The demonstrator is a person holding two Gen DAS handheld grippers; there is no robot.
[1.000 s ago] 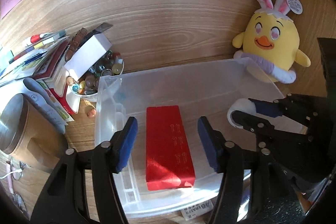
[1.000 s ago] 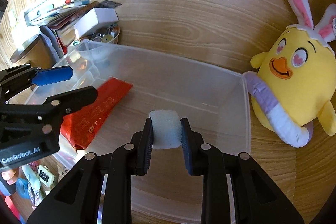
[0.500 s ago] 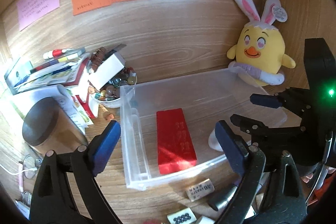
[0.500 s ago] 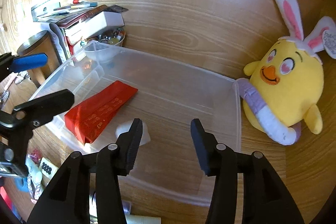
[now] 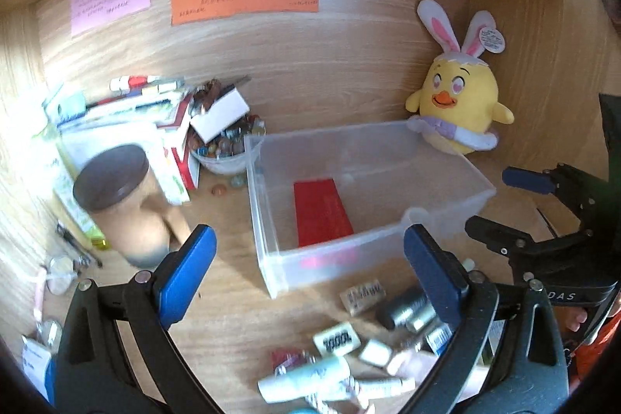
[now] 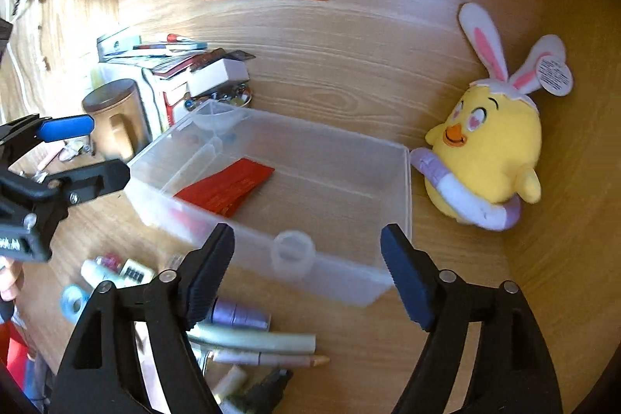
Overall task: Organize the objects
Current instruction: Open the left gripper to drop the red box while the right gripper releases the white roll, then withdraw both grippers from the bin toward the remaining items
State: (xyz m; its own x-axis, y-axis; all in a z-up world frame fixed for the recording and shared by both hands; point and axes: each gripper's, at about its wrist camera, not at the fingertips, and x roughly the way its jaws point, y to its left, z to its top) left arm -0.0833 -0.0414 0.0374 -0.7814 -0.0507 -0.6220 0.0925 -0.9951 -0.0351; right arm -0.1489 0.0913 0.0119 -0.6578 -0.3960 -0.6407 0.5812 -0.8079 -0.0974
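Observation:
A clear plastic bin [image 5: 261,220] [image 6: 349,272] stands on the wooden desk. A red packet [image 5: 320,212] [image 6: 229,187] lies flat inside it. A white roll [image 6: 293,253] rests in the bin's near corner, seen through the front wall. My left gripper [image 5: 310,270] hangs back from the bin's near side, jaws opening wide with nothing between them. My right gripper [image 6: 308,253] is also drawn back in front of the bin, jaws opening and empty. Each gripper appears in the other's view: the right gripper [image 5: 508,206], the left gripper [image 6: 89,152].
Loose erasers [image 5: 341,336], batteries, tubes and pens [image 6: 256,340] lie on the desk in front of the bin. A yellow plush chick [image 6: 489,158] sits to the right. A brown lidded jar [image 5: 116,189], a bowl of marbles [image 5: 225,146] and stacked books crowd the left.
The right gripper let go of the white roll, which now lies in the bin. Both grippers opened wider and pulled back and up, away from the bin.

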